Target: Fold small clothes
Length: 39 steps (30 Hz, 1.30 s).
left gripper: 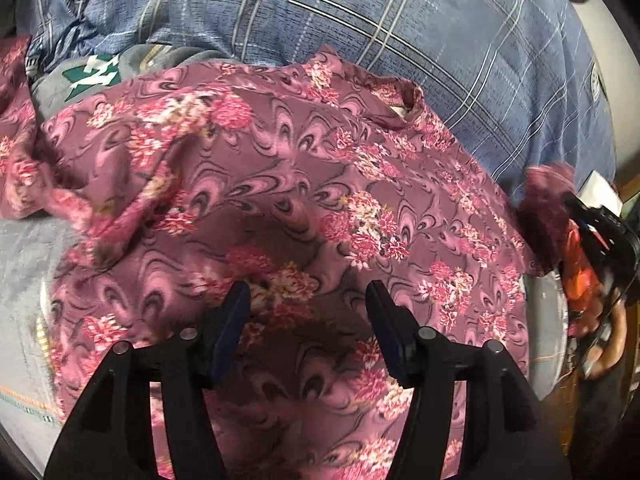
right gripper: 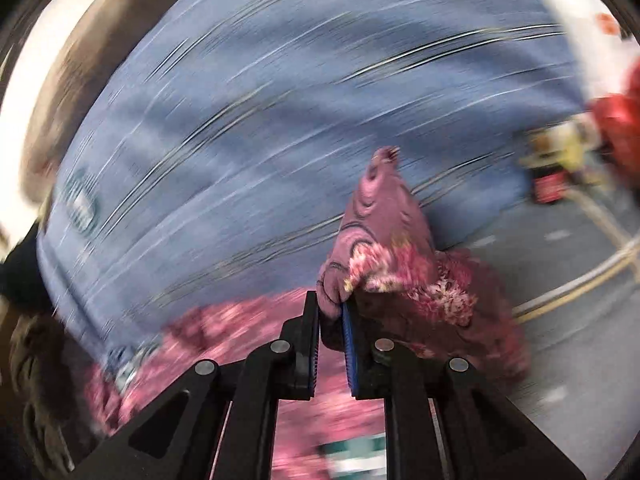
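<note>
A pink and maroon floral garment [left gripper: 280,184] lies spread over the surface, its neck opening at the upper right. My left gripper [left gripper: 308,300] is open just above the garment's near part, holding nothing. My right gripper [right gripper: 331,308] is shut on a bunched corner of the floral garment [right gripper: 380,240] and holds it lifted. In the left wrist view that gripper [left gripper: 576,216] shows at the right edge with the garment's corner in it. The right wrist view is blurred.
A blue plaid cloth [left gripper: 360,12] covers the far side and also fills the right wrist view [right gripper: 280,120]. A grey item with a green and white print [left gripper: 92,76] lies at the far left. Grey bedding [left gripper: 24,280] shows at the near left.
</note>
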Tool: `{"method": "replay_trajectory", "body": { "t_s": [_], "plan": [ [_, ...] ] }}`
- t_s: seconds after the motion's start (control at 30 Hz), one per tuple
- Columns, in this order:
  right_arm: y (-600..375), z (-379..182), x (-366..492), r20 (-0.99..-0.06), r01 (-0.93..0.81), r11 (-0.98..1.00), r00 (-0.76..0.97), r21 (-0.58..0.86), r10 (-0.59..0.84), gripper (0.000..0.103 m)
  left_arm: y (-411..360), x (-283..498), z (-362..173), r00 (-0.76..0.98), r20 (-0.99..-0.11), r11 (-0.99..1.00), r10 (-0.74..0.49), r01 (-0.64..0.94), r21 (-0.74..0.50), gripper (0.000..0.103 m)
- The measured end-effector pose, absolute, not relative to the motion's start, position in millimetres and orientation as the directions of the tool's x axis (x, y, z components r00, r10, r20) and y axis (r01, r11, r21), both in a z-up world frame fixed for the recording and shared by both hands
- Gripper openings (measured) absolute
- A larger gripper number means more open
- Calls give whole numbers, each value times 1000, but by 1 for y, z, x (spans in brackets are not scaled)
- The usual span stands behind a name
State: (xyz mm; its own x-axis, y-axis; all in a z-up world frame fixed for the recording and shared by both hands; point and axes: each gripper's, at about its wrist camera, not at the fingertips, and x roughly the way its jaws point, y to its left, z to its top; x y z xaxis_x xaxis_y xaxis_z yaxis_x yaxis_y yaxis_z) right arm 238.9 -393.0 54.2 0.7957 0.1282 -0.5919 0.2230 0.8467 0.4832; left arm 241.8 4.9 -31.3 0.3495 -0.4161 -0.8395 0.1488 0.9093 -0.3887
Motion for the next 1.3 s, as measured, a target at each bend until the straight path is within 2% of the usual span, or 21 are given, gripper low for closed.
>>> {"method": "replay_trajectory", "body": {
  "t_s": [0.13,0.4,0.57,0.63,0.67,0.8,0.87,0.9,1.03,1.13,1.17,1.2,1.23,1.27,1.3],
  "plan": [
    [-317,48,262,-612,133,855,753,502,243,13,27,241,-28,345,-833,901,-433,127,-415,59],
    [-183,30,290,-640,4,874,682,485,353,13,73,239,-18,375,-807,886,-456,107,-452,59],
    [-112,9,297,-659,-63,857,611,511,438,28,96,238,-10,398,-793,878,-462,78,-472,59],
    [-87,-14,297,-715,-69,848,504,526,485,40,99,236,-10,392,-791,873,-470,76,-481,59],
    [-82,-20,293,-731,-68,850,477,522,487,40,100,236,-11,388,-792,873,-471,76,-482,59],
    [-115,-27,251,-676,-38,813,533,581,508,39,86,238,-11,351,-790,858,-503,93,-505,59],
    [-160,-30,225,-646,32,788,594,615,480,45,67,246,-13,318,-789,847,-526,104,-522,59],
    [-177,-31,217,-646,59,784,605,618,465,49,55,252,-15,301,-791,842,-534,105,-528,59],
    [-244,-46,181,-658,159,757,625,633,420,49,8,278,-20,276,-793,835,-543,79,-544,59],
    [-278,-60,158,-636,189,711,637,677,436,49,-15,301,-26,287,-812,852,-508,31,-522,59],
    [-284,-64,154,-624,188,697,641,692,447,49,-19,306,-28,289,-817,856,-499,14,-517,57],
    [-292,-69,147,-604,182,676,649,714,463,47,-21,312,-29,303,-815,854,-494,-3,-520,51],
    [-296,-72,143,-586,175,659,656,732,476,47,-22,317,-29,314,-805,846,-504,-8,-533,12],
    [-299,-73,141,-571,169,646,662,745,486,47,-21,319,-28,308,-800,840,-514,-7,-542,4],
    [-307,-75,136,-547,159,624,672,765,499,47,-17,320,-24,316,-792,831,-523,-18,-556,4]
  ]
}}
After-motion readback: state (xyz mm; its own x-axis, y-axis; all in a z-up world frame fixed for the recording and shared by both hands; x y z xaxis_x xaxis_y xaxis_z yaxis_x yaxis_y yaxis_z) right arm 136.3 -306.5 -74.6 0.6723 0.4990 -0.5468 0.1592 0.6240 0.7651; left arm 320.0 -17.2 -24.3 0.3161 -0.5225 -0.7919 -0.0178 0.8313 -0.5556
